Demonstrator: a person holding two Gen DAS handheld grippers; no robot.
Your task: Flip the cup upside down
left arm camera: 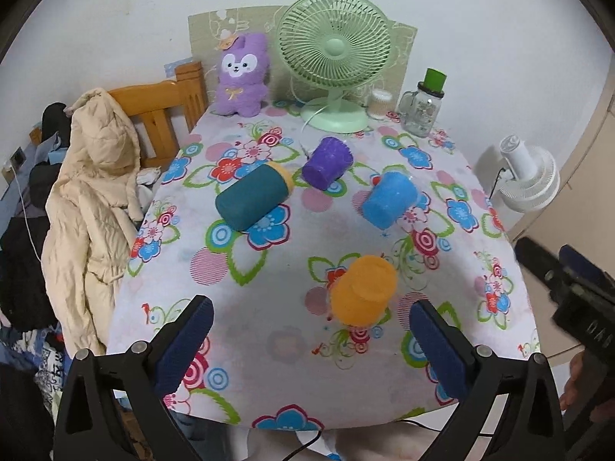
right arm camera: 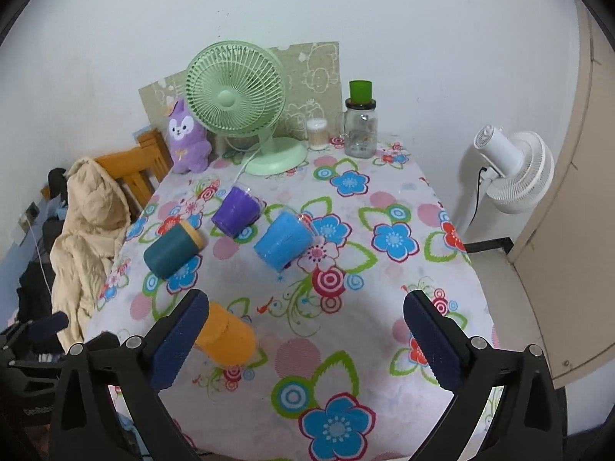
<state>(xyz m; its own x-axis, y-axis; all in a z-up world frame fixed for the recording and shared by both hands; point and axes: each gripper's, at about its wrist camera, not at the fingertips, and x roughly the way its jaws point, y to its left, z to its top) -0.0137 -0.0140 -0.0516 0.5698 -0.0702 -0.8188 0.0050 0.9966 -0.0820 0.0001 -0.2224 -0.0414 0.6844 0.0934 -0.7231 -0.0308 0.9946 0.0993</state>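
Observation:
Several cups lie on their sides on the flowered tablecloth. An orange cup lies nearest, a blue cup and a purple cup farther back, and a dark teal cup with a yellow rim at the left. My left gripper is open and empty, above the table's near edge, with the orange cup just beyond its right finger. My right gripper is open and empty; the orange cup lies beside its left finger. The blue cup, purple cup and teal cup lie beyond.
A green desk fan, a purple plush toy, a glass jar with a green lid and a cotton swab tub stand at the table's back. A wooden chair with a beige coat is left. A white floor fan is right.

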